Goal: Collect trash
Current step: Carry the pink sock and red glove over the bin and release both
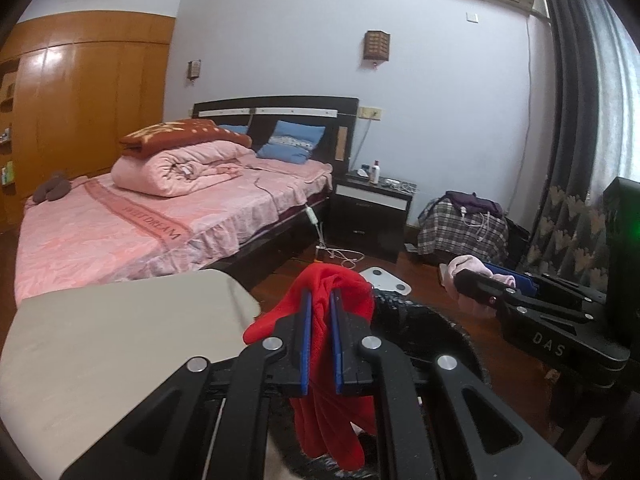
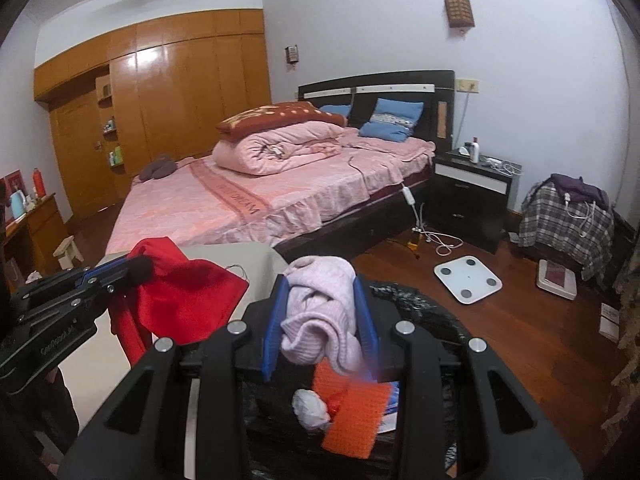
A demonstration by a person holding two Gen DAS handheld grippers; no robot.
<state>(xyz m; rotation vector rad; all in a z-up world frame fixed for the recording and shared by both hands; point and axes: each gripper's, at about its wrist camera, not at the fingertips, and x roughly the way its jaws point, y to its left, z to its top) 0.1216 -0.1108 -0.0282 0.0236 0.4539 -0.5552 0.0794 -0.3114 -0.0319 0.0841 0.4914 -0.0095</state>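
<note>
Fingers first: my left gripper (image 1: 320,344) is clamped tight on a soft red cloth (image 1: 332,304), whose loose end hangs down between the blue pads. My right gripper (image 2: 320,320) is closed partway around a bunched pale pink knitted garment (image 2: 320,312), pads pressing its sides. Directly beneath and just ahead of my right fingers gapes the black-lined trash bin (image 2: 436,312), already holding an orange mesh piece (image 2: 352,408) and a crumpled white wad (image 2: 308,408). The bin lies right of my left fingers, so my right hand is nearer. I judge release comes next. Beige tabletop (image 1: 120,340) sits at my left.
</note>
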